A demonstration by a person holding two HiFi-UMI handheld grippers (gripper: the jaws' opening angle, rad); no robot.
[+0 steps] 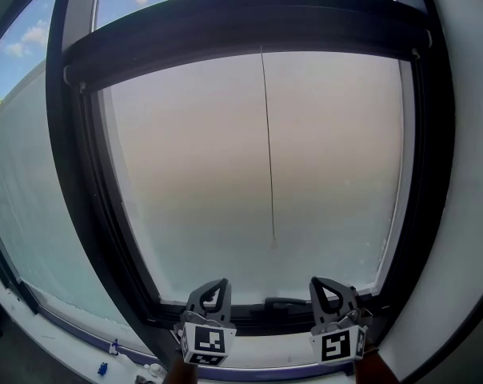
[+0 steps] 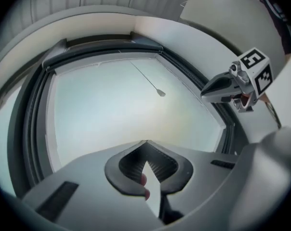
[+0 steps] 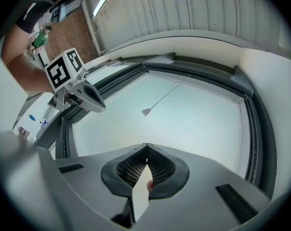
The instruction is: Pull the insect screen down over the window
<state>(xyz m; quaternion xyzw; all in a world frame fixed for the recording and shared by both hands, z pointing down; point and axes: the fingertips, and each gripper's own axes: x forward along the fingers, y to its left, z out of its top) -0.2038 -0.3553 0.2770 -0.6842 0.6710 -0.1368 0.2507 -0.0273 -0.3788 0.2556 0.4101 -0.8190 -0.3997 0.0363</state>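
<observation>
Jaws of both grippers are pressed together at the tips, with nothing caught between them. The left gripper [image 1: 217,283] and the right gripper [image 1: 318,282] sit side by side at the bottom of the head view, at about 7 and 5 o'clock. They are a little apart from each other and just in front of the lower rail of the dark window frame [image 1: 72,214]. Each points up toward the pane, its marker cube toward the camera.

In the left gripper view, the left gripper [image 2: 146,142] has its closed tips aimed at the glass, and the right gripper [image 2: 207,91] shows at 2 o'clock. In the right gripper view, the right gripper [image 3: 146,146] points the same way, with the left gripper [image 3: 98,105] at 10 o'clock.

The insect screen [image 1: 249,29] is up at 12 o'clock in the head view, seen as a dark bar spanning the top of the window, well apart from both grippers. Sky and clouds are clear above it, and the pane below looks milky. A thin pull cord [image 1: 268,150] hangs from the middle of that bar down the centre of the glass. It ends in a small knob [image 1: 273,245] that hangs free above and between the grippers, touched by neither. The white sill [image 1: 257,358] runs under the grippers, with small blue bits [image 1: 103,368] on the ledge at 7 o'clock.
</observation>
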